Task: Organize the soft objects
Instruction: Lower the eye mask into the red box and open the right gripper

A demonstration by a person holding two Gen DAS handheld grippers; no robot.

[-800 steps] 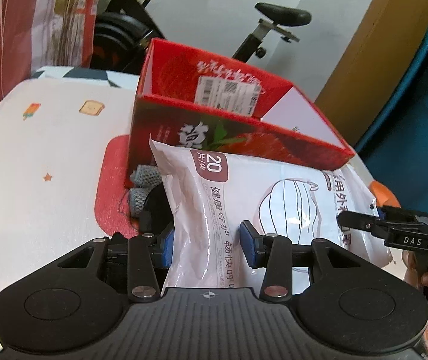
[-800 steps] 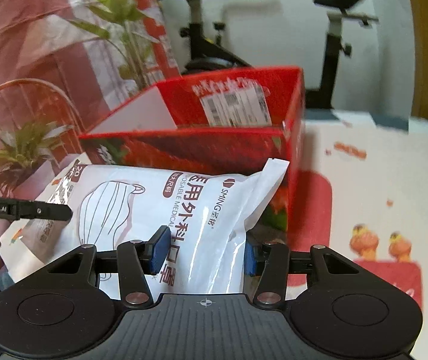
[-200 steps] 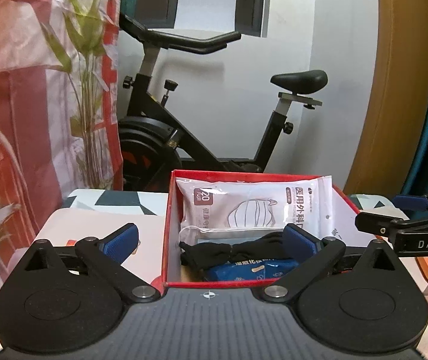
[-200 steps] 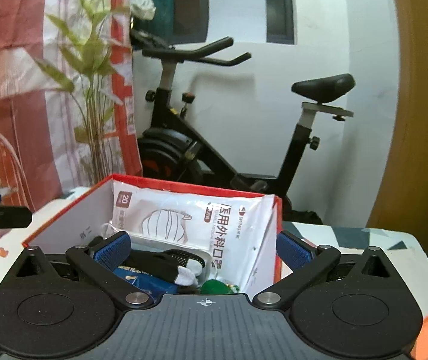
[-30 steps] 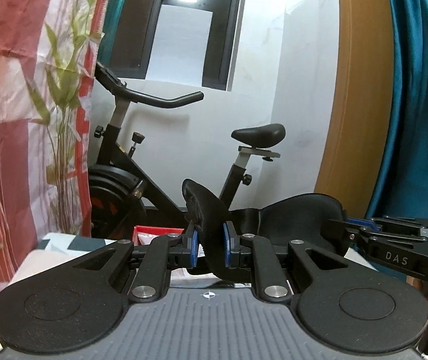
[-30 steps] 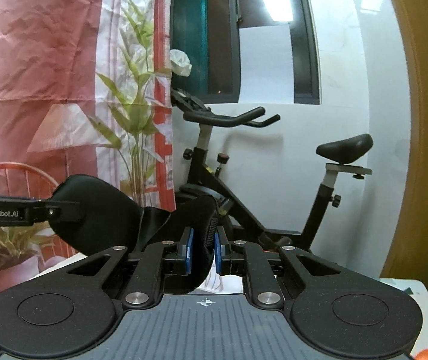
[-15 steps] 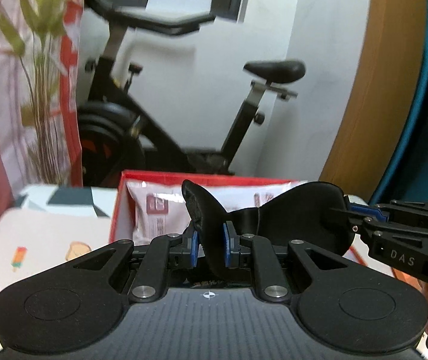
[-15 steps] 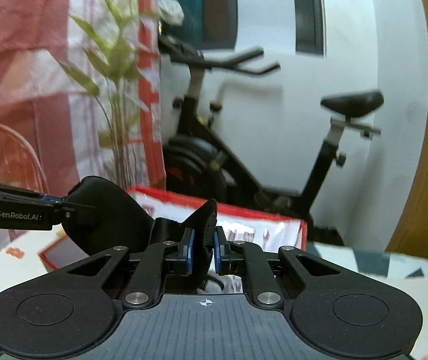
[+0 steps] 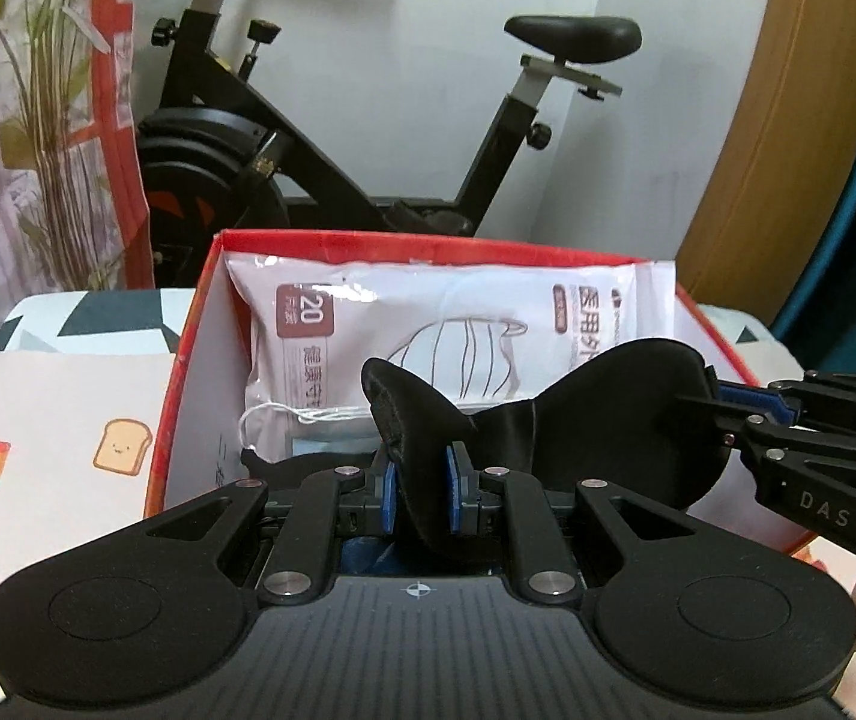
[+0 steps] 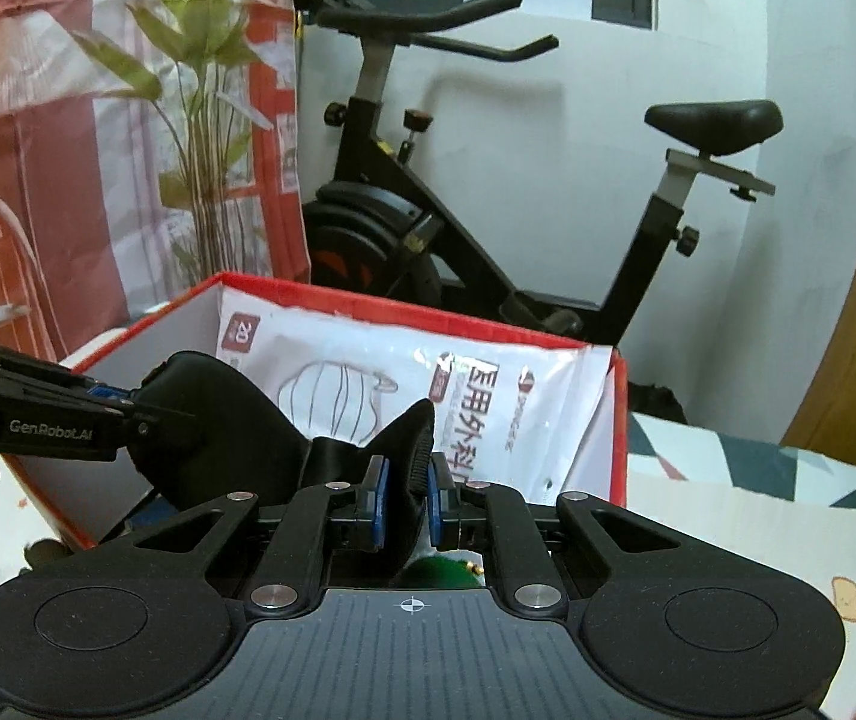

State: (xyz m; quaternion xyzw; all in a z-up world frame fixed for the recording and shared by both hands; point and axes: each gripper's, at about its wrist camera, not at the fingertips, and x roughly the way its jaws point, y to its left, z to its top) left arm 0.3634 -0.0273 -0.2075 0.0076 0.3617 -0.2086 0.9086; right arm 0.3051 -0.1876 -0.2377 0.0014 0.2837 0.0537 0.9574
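From the left wrist, my left tool (image 9: pixel 419 495) is clamped on one end of the black eye mask (image 9: pixel 608 420), spread so it goes flat into the red box (image 9: pixel 188 372) before the face-mask pack (image 9: pixel 428 324). From the right wrist, my right tool (image 10: pixel 407 501) pinches the other end, over the box's near edge.

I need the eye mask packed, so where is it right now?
The black eye mask hangs stretched between the left claw and right claw, each pinching one end, just above the red box, in front of the face-mask pack.
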